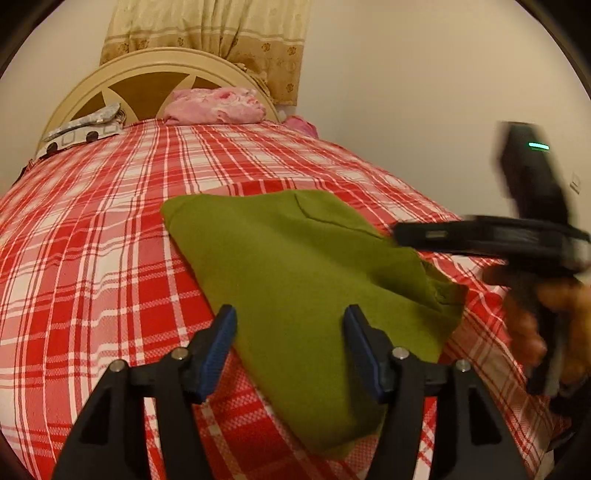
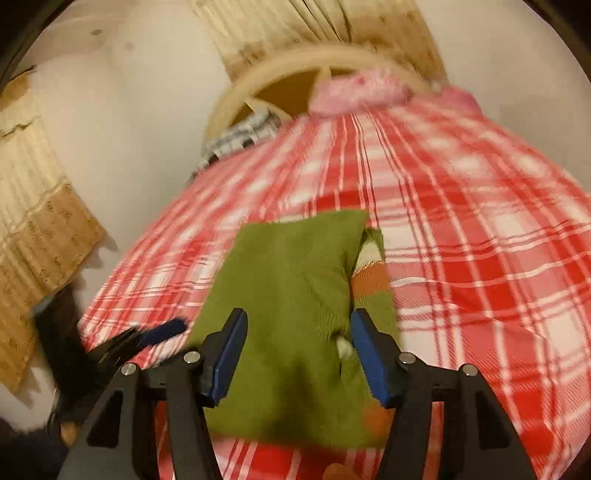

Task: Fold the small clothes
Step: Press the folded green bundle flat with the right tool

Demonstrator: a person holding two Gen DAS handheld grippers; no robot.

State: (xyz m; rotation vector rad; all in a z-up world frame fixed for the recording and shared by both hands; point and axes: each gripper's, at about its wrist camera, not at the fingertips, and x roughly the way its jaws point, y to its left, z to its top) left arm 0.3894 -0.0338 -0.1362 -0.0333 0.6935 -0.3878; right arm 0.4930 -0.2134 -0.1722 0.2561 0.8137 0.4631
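Observation:
A small olive-green garment (image 1: 295,273) lies folded on the red plaid bed (image 1: 92,258). My left gripper (image 1: 290,325) is open above its near edge, holding nothing. In the right wrist view the same garment (image 2: 291,295) shows a striped orange and white part (image 2: 369,273) at its right side. My right gripper (image 2: 299,332) is open above the garment and empty. The right gripper also shows blurred at the right of the left wrist view (image 1: 517,236). The left gripper's blue fingertip (image 2: 162,328) shows blurred at the left of the right wrist view.
A pink bundle of cloth (image 1: 214,107) and a patterned pillow (image 1: 81,133) lie at the headboard (image 1: 147,70). A curtain (image 1: 207,29) hangs behind. The wall (image 1: 424,92) runs along the bed's right side. The bed's left edge (image 2: 110,288) drops off near the garment.

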